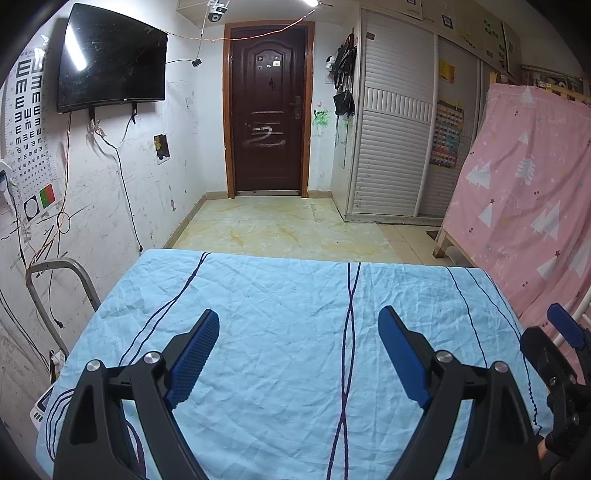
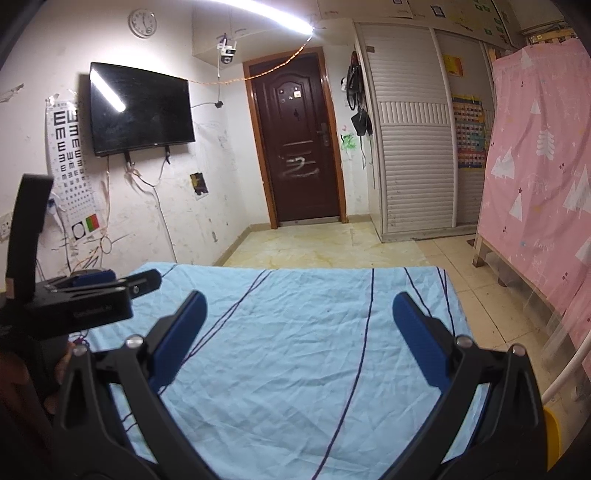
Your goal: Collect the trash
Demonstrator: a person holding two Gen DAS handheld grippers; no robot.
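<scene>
Two claws, both spread wide w/ nothing between the pads.

Left wrist view: left claw hangs over the desk, which is covered w/ a wrinkled light-blue cloth crossed by thin dark lines. Blue pads sit well apart, cloth showing between them. No trash can be made out on the cloth or on the floor beyond the far desk edge, so its place relative to the claw can't be told. Right claw shows at the right edge of the frame, only partly in view. Past the desk: dark wood door, wall TV at upper left, eye chart just left of it, white slatted wardrobe right of the door, pink tree-print sheet hanging far right. Metal chair frame stands just beside the desk's left side.

Right wrist view: right claw also gapes wide over the same blue cloth, pads well apart. Left claw sits at the left edge, seen side-on. No trash visible here either, on cloth or on the tiled floor. Door, TV, round wall clock above the TV, wardrobe and pink sheet all in view. Yellow object peeks at the lower right edge; can't tell what it is.
</scene>
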